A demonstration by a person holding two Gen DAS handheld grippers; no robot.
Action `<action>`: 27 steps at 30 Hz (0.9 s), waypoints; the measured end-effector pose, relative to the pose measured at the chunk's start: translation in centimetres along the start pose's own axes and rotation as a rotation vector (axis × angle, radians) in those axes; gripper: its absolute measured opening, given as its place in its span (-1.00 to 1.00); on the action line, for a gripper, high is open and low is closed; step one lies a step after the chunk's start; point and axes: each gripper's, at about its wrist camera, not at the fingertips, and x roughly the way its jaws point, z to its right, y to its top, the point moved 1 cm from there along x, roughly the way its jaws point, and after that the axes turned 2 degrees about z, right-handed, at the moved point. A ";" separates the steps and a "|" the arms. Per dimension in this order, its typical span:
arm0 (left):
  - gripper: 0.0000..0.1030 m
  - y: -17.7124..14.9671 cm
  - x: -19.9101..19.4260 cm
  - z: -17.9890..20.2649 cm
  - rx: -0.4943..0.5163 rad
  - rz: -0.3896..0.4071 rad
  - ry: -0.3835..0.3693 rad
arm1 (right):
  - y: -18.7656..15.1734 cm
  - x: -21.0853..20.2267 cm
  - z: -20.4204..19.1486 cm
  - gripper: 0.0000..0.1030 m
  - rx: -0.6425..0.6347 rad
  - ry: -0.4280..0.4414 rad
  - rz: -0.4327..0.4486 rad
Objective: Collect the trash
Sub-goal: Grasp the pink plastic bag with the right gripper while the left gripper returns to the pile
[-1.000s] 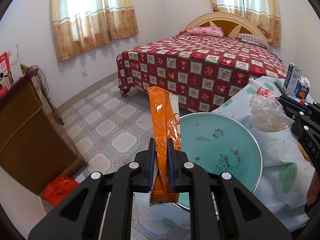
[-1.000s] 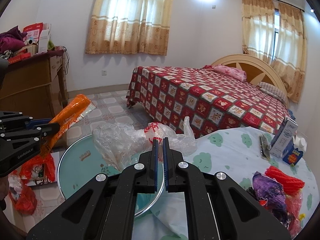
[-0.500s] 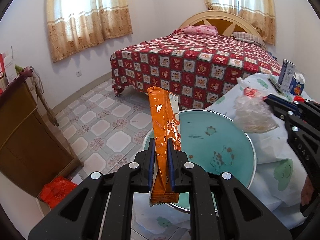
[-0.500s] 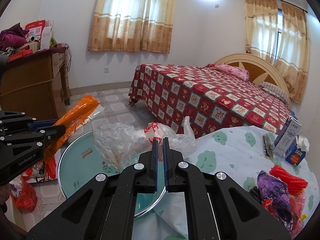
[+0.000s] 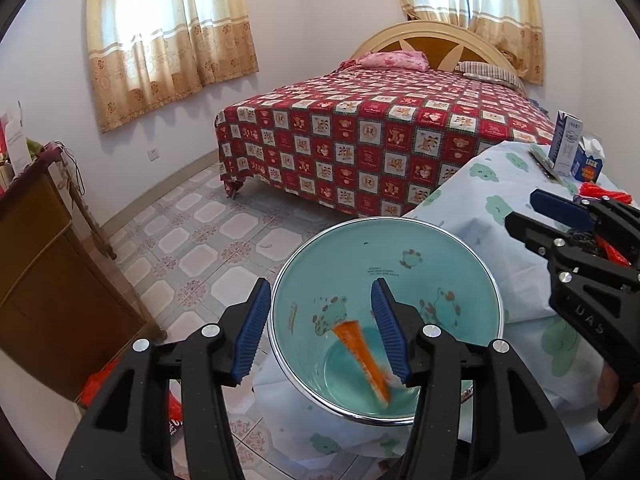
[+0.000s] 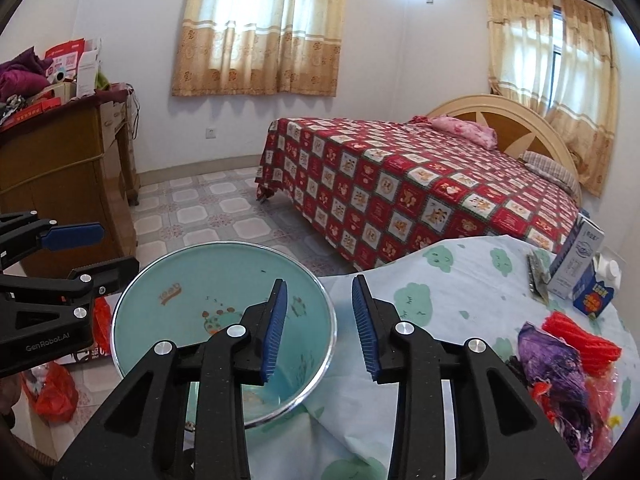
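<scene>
Now both tongs, left (image 5: 318, 328) & right (image 6: 319, 326), just opened, nothing gripped. Orange wrapper (image 5: 362, 360) dropped in bin (image 5: 496, 304). Next: purple wrapper (image 6: 554, 364) on desk (image 6: 440, 292), light, crinkly, soft; pinch at edge.

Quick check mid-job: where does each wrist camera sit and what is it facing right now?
Left wrist: on the left gripper, angled down into the teal bin holding an orange wrapper; right gripper at right edge.
Right wrist: on the right gripper, looking down over bin rim and tablecloth; left gripper at left edge.
Shared: bin, bed, both jaws open.
</scene>
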 end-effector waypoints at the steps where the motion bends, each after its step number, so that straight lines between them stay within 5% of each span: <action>1: 0.03 0.0 -0.1 0.1 0.004 0.000 -0.001 | 0.0 -0.2 0.1 -0.32 0.002 -0.002 0.001; 13: 0.35 -0.6 -1.0 2.9 0.053 -0.003 -0.025 | -1.6 -7.1 4.7 -0.10 0.050 -0.106 0.033; 22: 0.37 -2.7 -0.7 10.0 0.161 -0.064 -0.103 | -10.0 -15.1 15.8 -0.02 0.226 -0.383 -0.036; 27: 0.37 -2.8 -1.2 13.8 0.196 -0.063 -0.142 | -13.8 -16.5 19.4 -0.02 0.321 -0.424 -0.070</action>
